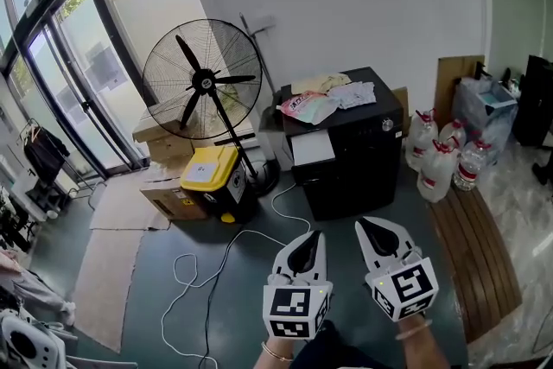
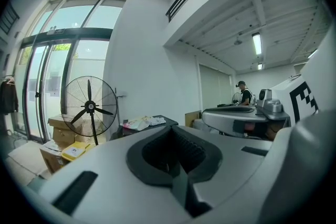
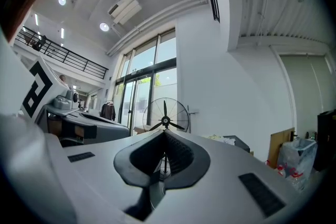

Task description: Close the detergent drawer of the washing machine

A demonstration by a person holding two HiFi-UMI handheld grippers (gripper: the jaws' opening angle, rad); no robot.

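The black washing machine (image 1: 354, 153) stands against the white wall, some way ahead of me on the dark floor. A white rectangular part (image 1: 312, 147) juts from its left front; it looks like the pulled-out detergent drawer. Bags and cloths (image 1: 327, 98) lie on its lid. My left gripper (image 1: 314, 236) and right gripper (image 1: 363, 225) hover side by side low in the head view, well short of the machine, both shut and holding nothing. In the left gripper view the machine (image 2: 144, 124) is small and far beyond the left gripper (image 2: 171, 128). The right gripper (image 3: 165, 132) points at the fan.
A big standing fan (image 1: 203, 82) is left of the machine, with a yellow box (image 1: 212, 169) and cardboard boxes (image 1: 162, 196) at its foot. A white cable (image 1: 216, 262) loops over the floor. Water bottles (image 1: 441, 155) and a slatted wooden board (image 1: 475, 248) are on the right.
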